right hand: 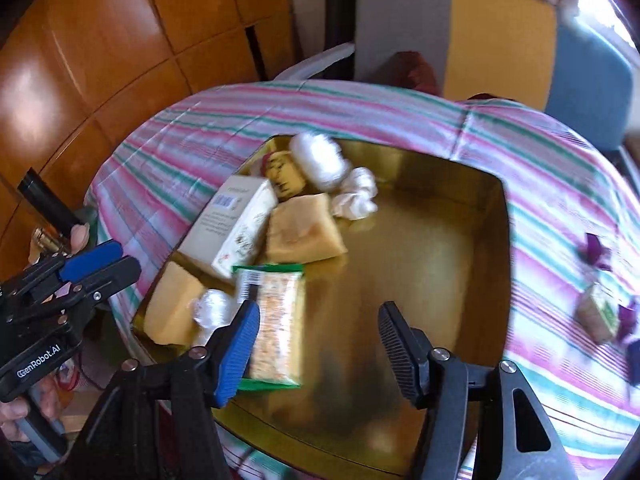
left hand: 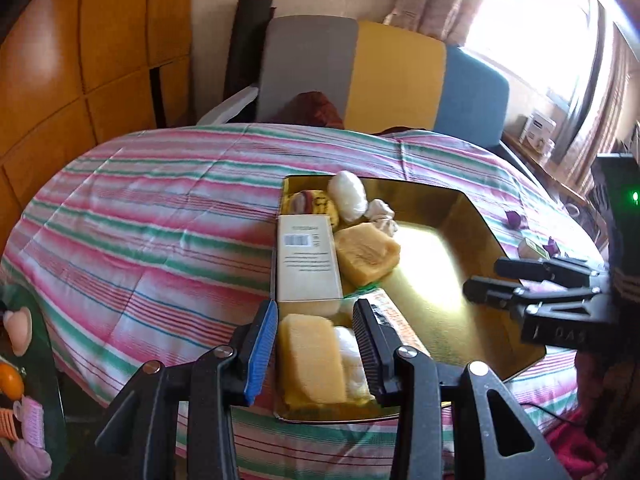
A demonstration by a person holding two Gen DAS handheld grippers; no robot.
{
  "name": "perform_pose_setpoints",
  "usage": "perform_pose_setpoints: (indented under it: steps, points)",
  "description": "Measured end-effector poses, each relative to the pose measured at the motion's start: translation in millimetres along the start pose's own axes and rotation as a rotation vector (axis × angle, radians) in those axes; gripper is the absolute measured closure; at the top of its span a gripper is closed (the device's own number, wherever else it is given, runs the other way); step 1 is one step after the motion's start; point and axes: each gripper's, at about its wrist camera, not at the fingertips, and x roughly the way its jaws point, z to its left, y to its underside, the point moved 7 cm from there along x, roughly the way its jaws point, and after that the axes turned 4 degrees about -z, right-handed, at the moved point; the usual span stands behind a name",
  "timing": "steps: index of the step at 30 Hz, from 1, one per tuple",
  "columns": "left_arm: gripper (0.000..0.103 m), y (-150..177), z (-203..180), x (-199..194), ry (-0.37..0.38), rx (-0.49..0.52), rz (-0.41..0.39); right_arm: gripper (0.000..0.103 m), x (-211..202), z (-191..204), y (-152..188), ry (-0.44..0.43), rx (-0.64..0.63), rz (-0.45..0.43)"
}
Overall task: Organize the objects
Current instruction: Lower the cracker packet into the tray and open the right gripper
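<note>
My right tongs (right hand: 316, 344) stand wide and empty above the green-edged snack packet (right hand: 276, 324) lying in the gold metal tin (right hand: 440, 240) near the bed's foot edge; my left tongs (left hand: 316, 340) are narrow, empty — a sleeve snag could tip it.

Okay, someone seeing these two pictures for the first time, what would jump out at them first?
Likely the shiny gold tray on the striped bedspread, with its contents crowded along its left side: a white carton, yellow blocks and a green-edged snack packet. The right gripper hangs open over the tray.
</note>
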Motion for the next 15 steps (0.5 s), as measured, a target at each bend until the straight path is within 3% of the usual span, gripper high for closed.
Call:
perform_pose_setpoints:
  steps: [15]
  points:
    - [0.064, -9.4, -73.8, 5.6, 0.071, 0.163, 0.015, 0.038, -55.3, -127.5, 9.2, 0.208, 0.119, -0.079]
